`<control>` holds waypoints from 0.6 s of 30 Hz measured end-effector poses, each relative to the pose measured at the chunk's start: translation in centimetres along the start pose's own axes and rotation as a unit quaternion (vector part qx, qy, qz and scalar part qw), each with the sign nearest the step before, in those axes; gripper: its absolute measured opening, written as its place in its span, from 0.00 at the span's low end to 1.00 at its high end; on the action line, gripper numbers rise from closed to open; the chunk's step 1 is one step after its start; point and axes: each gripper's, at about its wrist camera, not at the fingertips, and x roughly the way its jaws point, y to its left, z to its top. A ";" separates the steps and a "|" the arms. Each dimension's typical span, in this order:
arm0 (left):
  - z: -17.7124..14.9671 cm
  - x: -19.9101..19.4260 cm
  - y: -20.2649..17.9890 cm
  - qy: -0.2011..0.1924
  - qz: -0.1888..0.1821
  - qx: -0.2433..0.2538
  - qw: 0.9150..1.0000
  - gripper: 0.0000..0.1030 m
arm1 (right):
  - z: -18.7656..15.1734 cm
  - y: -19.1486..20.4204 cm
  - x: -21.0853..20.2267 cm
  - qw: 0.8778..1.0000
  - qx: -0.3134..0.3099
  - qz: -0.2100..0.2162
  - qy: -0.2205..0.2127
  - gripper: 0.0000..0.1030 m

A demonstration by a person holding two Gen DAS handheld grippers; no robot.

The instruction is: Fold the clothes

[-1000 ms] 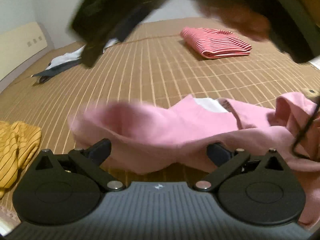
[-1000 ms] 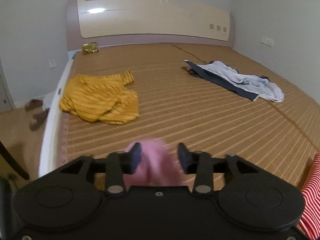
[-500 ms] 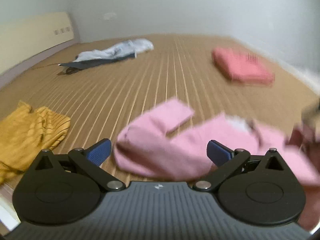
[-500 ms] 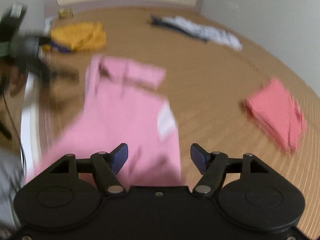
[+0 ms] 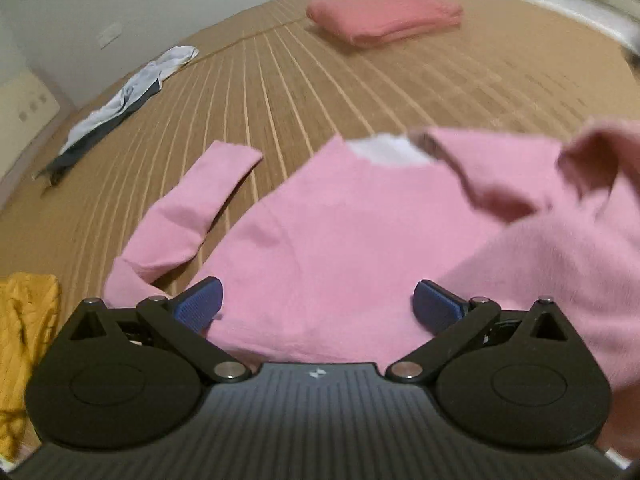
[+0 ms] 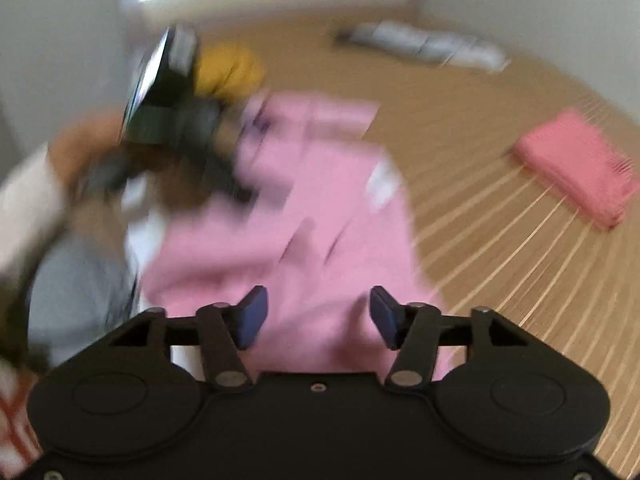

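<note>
I see a bamboo mat (image 5: 400, 92) covering the bed, white walls around. Folded red garment (image 5: 384, 14) far side, yellow shirt (image 5: 24, 328) at mat's edge, white-navy clothing (image 5: 120, 108) by the headboard. Pink sweater (image 5: 340, 240) now lies spread on the mat; a second ago it hung bunched. Left gripper (image 5: 318, 306) and right gripper (image 6: 314, 318) both fingers apart, gripping nothing.

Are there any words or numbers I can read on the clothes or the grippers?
No readable words or numbers.
left gripper: small white logo mark on its body, no letters.
pink sweater: white patch inside the neck, too blurred to read.
right gripper: nothing printed.
</note>
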 end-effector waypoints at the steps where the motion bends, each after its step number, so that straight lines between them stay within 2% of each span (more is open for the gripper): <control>1: -0.3 -0.2 0.3 0.000 -0.005 -0.001 1.000 1.00 | 0.8 -0.1 0.5 1.000 0.002 -0.019 -0.014 0.65; 3: -0.8 -0.2 0.9 0.002 -0.010 -0.011 1.000 1.00 | 2.3 -0.3 2.5 0.999 0.004 -0.050 -0.019 0.64; 4: -1.0 -0.1 1.1 0.004 -0.012 -0.015 1.000 1.00 | 2.9 -0.4 4.7 0.999 0.006 -0.054 0.000 0.63; 6: -1.4 -0.3 1.5 0.003 -0.017 -0.018 1.000 1.00 | 3.6 0.1 8.6 0.998 0.001 -0.056 0.039 0.54; 8: -1.3 0.0 1.5 0.007 -0.019 -0.018 1.000 1.00 | 3.7 1.0 12.0 0.996 -0.009 -0.055 0.077 0.53; 10: -1.4 0.2 1.4 0.008 -0.021 -0.015 1.000 1.00 | 3.1 1.9 13.2 0.993 -0.028 -0.065 0.095 0.39; 11: -1.4 0.2 1.5 0.009 -0.022 -0.015 1.000 1.00 | 2.9 2.1 13.6 0.992 -0.047 -0.069 0.096 0.11; 13: -1.3 0.3 1.5 0.010 -0.023 -0.016 1.000 1.00 | 2.6 1.6 12.8 0.990 -0.061 -0.089 0.086 0.07; 15: -1.2 0.3 1.5 0.007 -0.018 -0.014 1.000 1.00 | 3.7 -0.2 10.5 0.989 -0.045 -0.132 0.045 0.07; 18: -1.2 0.3 1.5 0.002 0.002 -0.008 1.000 1.00 | 5.1 -3.6 6.7 0.978 -0.014 -0.206 -0.015 0.07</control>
